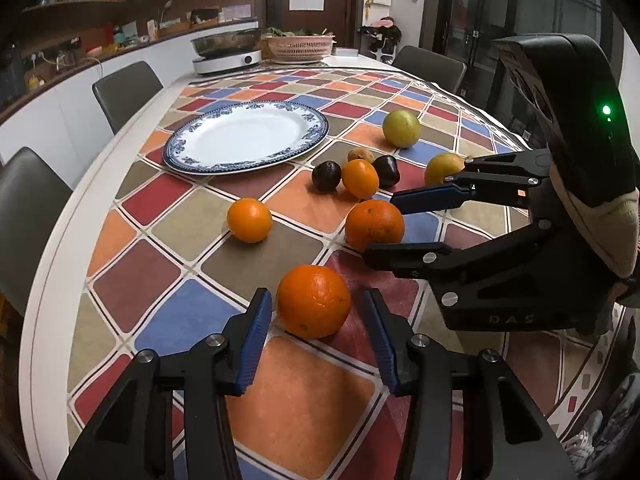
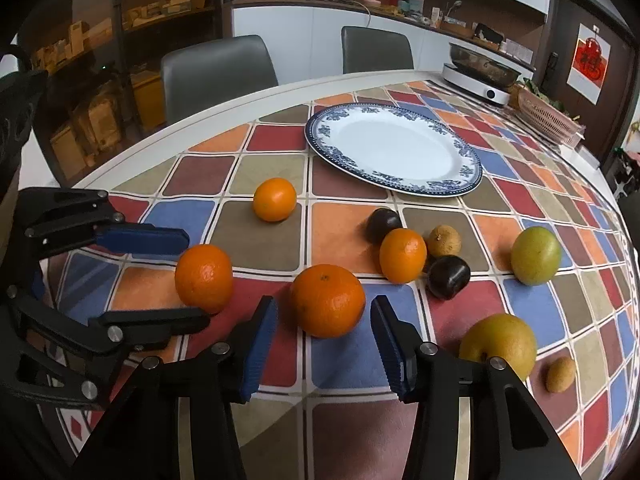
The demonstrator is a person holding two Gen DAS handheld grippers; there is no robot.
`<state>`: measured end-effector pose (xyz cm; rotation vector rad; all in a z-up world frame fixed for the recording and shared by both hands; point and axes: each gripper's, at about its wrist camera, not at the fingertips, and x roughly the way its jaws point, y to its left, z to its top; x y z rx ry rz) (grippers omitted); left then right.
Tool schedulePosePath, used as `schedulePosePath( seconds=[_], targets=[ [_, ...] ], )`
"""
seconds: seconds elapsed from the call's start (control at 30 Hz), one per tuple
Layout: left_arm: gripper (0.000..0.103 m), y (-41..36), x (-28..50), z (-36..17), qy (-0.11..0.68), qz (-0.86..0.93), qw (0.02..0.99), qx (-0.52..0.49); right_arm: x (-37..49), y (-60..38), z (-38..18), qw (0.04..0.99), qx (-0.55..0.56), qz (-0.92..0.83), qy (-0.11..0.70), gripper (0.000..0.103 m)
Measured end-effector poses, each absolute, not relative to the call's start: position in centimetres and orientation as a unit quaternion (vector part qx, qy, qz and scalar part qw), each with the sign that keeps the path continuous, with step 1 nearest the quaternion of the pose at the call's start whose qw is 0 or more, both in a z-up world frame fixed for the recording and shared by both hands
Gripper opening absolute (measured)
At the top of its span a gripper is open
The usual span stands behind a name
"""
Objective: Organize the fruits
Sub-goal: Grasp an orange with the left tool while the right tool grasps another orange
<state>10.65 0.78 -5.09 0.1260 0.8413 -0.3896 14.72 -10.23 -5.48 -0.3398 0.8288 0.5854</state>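
Note:
Several fruits lie on the checkered tablecloth near an empty blue-rimmed white plate [image 1: 248, 136] [image 2: 394, 148]. My left gripper [image 1: 316, 300] is open, its blue pads on either side of an orange [image 1: 313, 301] [image 2: 204, 278] that rests on the cloth. My right gripper [image 2: 324, 308] [image 1: 380, 228] is open around a second orange [image 2: 327, 301] [image 1: 374, 225], also on the cloth. A third orange [image 1: 249, 220] [image 2: 275, 199] lies nearer the plate. A small orange [image 2: 402, 255], two dark plums [image 2: 448, 277] [image 2: 383, 220], a green fruit [image 2: 536, 256], a yellow pear [image 2: 498, 342] and two small brown fruits [image 2: 444, 241] [image 2: 560, 374] lie to the right.
An induction cooker with a pan [image 1: 228, 58] and a pink basket [image 1: 300, 46] stand at the table's far end. Grey chairs [image 2: 218, 72] line the far side. The white table edge [image 1: 48, 280] curves along the left.

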Motion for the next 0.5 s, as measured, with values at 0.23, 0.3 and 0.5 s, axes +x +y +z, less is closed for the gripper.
schedulePosePath(
  seconds=[0.23,0.3,0.5],
  targets=[
    [0.041,1.4,11.5,-5.4,0.418,-0.184,0.889,0.03,15.7,-10.3,-5.9,0.854,-0.141,0.281,0.414,0.046],
    [0.041,1.6,11.7,-5.5,0.419,-0.184,0.889,0.02,15.8,-10.3,-6.1,0.853,-0.137,0.281,0.419,0.046],
    [0.041,1.6,12.2,-5.6,0.421,-0.18,0.889,0.006,16.0,-10.3,-6.2,0.852,-0.127,0.277,0.425,0.043]
  ],
)
